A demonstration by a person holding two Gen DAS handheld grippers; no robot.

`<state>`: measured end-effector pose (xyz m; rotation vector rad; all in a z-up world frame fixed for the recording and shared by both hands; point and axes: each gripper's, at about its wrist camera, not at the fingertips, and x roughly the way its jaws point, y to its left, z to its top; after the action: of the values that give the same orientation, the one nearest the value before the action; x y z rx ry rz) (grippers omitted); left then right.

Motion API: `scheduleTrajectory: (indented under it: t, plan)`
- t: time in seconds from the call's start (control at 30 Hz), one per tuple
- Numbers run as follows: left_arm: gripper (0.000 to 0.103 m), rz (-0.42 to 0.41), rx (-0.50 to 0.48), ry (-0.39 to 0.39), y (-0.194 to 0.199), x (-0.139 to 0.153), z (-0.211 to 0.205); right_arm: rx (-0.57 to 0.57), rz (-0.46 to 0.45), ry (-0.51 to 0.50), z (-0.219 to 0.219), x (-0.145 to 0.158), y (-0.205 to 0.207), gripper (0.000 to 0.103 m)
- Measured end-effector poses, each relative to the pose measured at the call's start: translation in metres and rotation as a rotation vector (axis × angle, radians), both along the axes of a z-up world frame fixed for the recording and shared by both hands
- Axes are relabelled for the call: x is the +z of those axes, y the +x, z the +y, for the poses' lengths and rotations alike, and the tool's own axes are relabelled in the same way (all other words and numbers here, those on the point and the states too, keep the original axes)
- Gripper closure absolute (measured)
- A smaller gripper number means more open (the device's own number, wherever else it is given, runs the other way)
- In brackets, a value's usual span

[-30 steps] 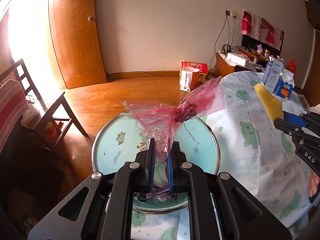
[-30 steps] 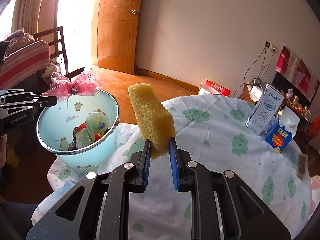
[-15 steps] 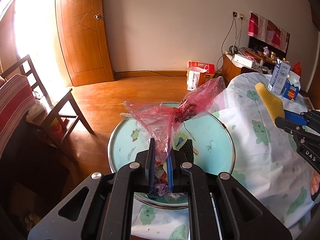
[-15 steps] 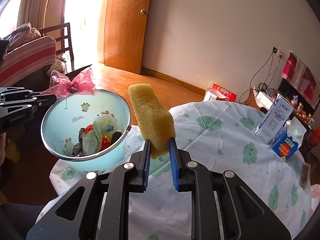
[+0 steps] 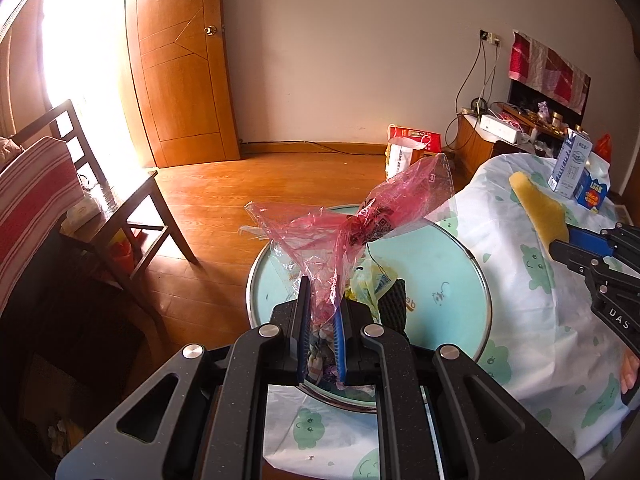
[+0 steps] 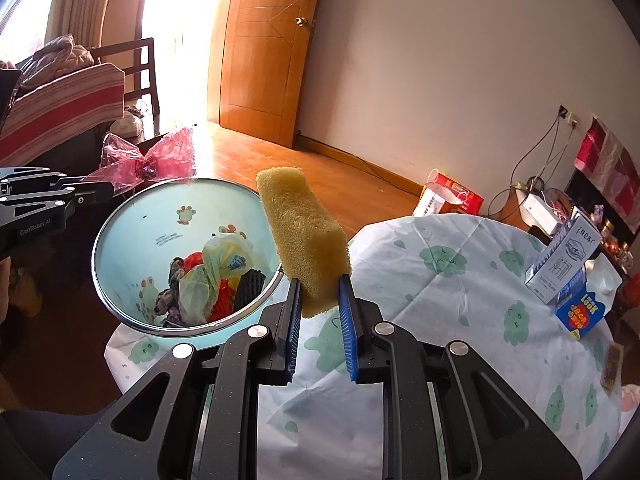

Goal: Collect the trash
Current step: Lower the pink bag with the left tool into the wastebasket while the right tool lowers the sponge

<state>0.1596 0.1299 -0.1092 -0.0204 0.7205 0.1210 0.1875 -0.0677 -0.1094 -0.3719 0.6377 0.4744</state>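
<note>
Room: wooden floor, orange door (image 5: 180,68), pale wall; a table under a white cloth (image 6: 460,280) printed with green clouds.
Pink bag: crumpled pink plastic bag (image 5: 360,224) clamped between the fingers of the left gripper (image 5: 320,328), fanning up and ahead of the tips, over the near rim of the bin.
Left gripper: fingers closed on the bag's lower end, only the thin plastic between the blue pads (image 5: 339,332).
Sponge: yellow sponge (image 6: 304,232) pinched at its bottom end by the right gripper (image 6: 320,308), standing up beyond the tips and leaning slightly left.
Right gripper: fingers pressed on the sponge from both sides, held above the cloth just right of the bin.
Bin: pale blue bin (image 6: 132,232) with a metal rim at the table's edge, ahead-left of the right fingers; inside lie a yellowish bag, red scraps and a black piece.
Cartons: a white carton (image 6: 564,260) and a blue carton (image 6: 584,308) stand touching, far right of the right fingers.
Chair: wooden chair (image 5: 112,200) with a striped cloth, left of the left fingers.
Gift bag: a red and white bag (image 5: 408,152) on the floor by the wall.
</note>
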Motion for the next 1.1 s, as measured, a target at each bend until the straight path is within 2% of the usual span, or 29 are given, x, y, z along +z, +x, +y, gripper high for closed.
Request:
scheduleTrajectory:
  t: [1.1]
  plan:
    - [0.093,0.002,0.072,-0.022,-0.003,0.001,0.016,0.059,-0.011,-0.032,0.032,0.0,0.001,0.084]
